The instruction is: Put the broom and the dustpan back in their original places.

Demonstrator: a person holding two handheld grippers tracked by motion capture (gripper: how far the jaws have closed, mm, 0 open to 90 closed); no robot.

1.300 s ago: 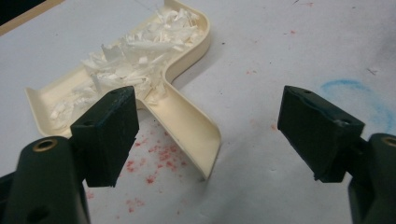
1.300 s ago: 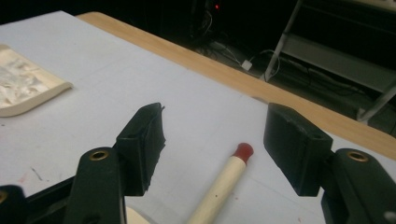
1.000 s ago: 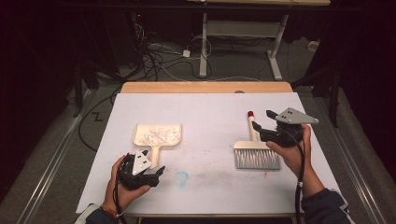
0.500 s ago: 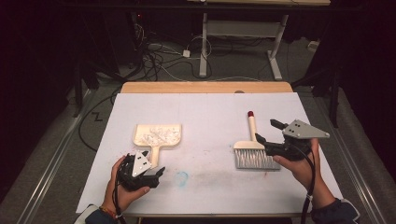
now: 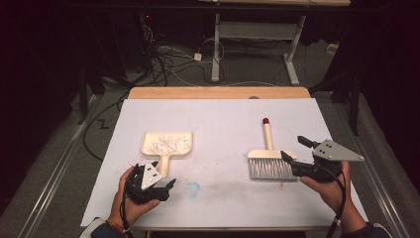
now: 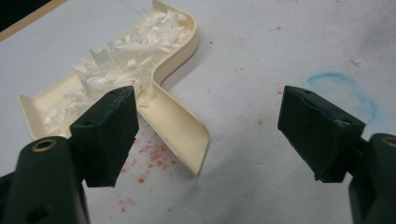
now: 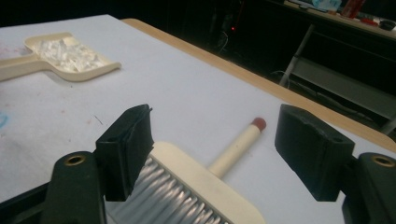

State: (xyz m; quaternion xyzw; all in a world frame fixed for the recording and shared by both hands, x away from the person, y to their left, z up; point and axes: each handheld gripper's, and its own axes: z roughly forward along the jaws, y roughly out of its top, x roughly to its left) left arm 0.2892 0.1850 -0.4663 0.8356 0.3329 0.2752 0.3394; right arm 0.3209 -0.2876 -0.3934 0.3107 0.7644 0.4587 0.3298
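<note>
One dustpan (image 5: pixel 166 145) near the bench's (image 5: pixel 218 114) left edge holds white shreds (image 6: pixel 126 44); both claws gape wide, the right claw (image 5: pixel 296 148) now withdrawn from the brush (image 5: pixel 270 159).

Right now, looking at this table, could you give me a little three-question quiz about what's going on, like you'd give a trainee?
1. True or false: the cream dustpan holds white shreds.
2. Multiple choice: the brush lies with its red-tipped handle pointing (A) toward the person, (B) away from the person, (C) toward the dustpan.
3. Fill in: the left gripper and the right gripper both stand ____, gripping nothing.

Key:
1. True; the shreds are piled in the pan.
2. B; the bristles face the person and the handle points to the far edge of the white table.
3. Open; each has a wide gap between its jaws.
</note>
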